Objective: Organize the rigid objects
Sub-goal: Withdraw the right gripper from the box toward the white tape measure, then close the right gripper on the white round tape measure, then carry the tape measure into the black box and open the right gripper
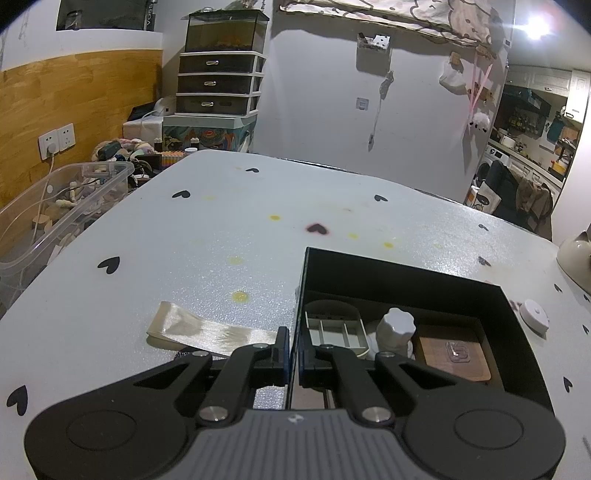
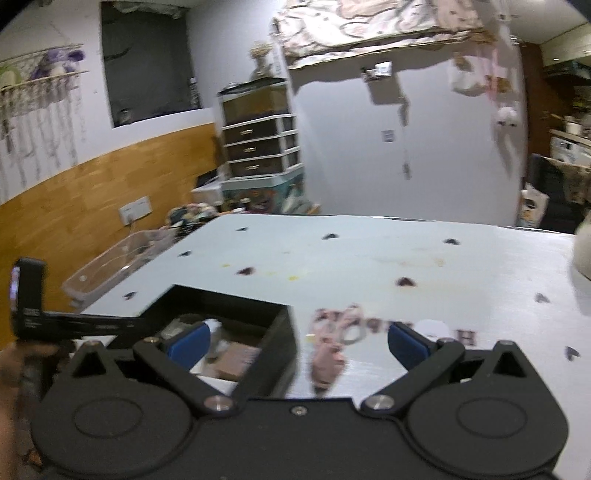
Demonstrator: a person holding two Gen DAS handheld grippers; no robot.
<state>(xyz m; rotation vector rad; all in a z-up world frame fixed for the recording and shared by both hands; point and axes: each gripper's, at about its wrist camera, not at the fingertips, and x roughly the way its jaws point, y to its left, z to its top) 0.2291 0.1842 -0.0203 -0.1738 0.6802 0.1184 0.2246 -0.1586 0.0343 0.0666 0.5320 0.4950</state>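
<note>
Black box (image 1: 402,273) wall: being pinched by clenched left gripper (image 1: 294,354).
Right gripper (image 2: 297,341): being held spread above pink scissors (image 2: 332,347).

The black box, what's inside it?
Inside the black box: a divided tray, a white knobby jar and a wooden block. The left gripper hides the near corner.

Dim room, lamp (image 1: 537,24) glare upper right; right wrist view motion-blurred.
</note>
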